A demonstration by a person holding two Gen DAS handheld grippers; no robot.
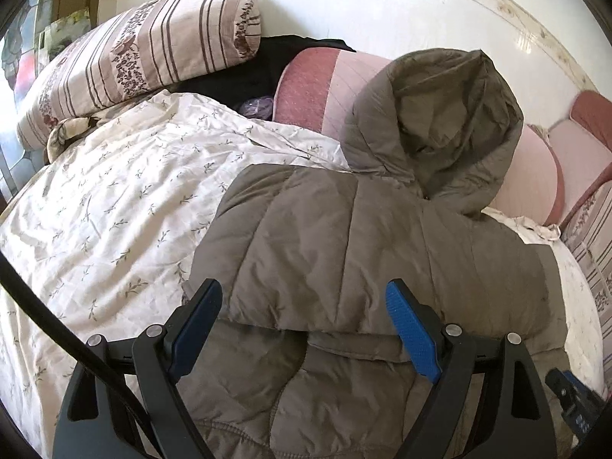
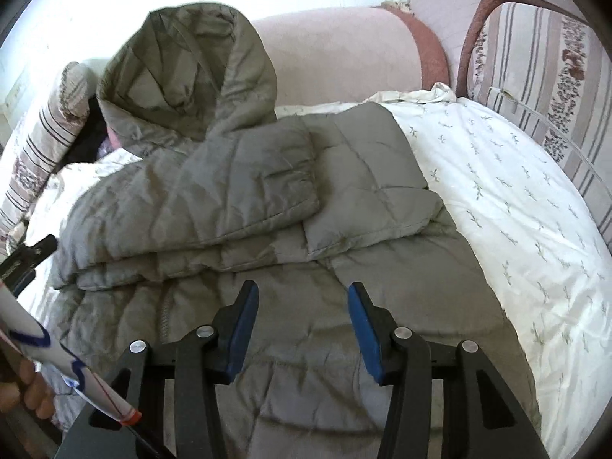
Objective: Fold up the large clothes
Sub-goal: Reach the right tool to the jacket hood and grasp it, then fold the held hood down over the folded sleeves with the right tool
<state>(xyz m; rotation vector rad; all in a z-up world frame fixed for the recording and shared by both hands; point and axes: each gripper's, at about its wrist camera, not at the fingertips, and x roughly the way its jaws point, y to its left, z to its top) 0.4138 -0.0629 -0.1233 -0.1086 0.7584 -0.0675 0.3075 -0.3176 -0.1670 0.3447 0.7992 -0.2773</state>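
A grey-brown quilted hooded jacket (image 1: 344,237) lies on the bed, its sleeves folded across the body and its hood (image 1: 440,122) propped against the pink headboard cushion. In the right wrist view the same jacket (image 2: 237,191) shows both sleeves laid over the chest, with the hood (image 2: 183,72) at the back. My left gripper (image 1: 304,298) hovers over the jacket's lower half, jaws wide, nothing between the blue pads (image 1: 411,329). My right gripper (image 2: 302,302) hangs above the jacket's body, jaws apart and holding nothing.
A white floral sheet (image 1: 114,206) covers the bed. A striped pillow (image 1: 134,53) and dark clothing (image 1: 260,69) lie at the head. Pink headboard cushions (image 2: 344,49) and a striped side panel (image 2: 543,88) border the bed. A hand (image 2: 30,390) holds the left gripper at the lower left.
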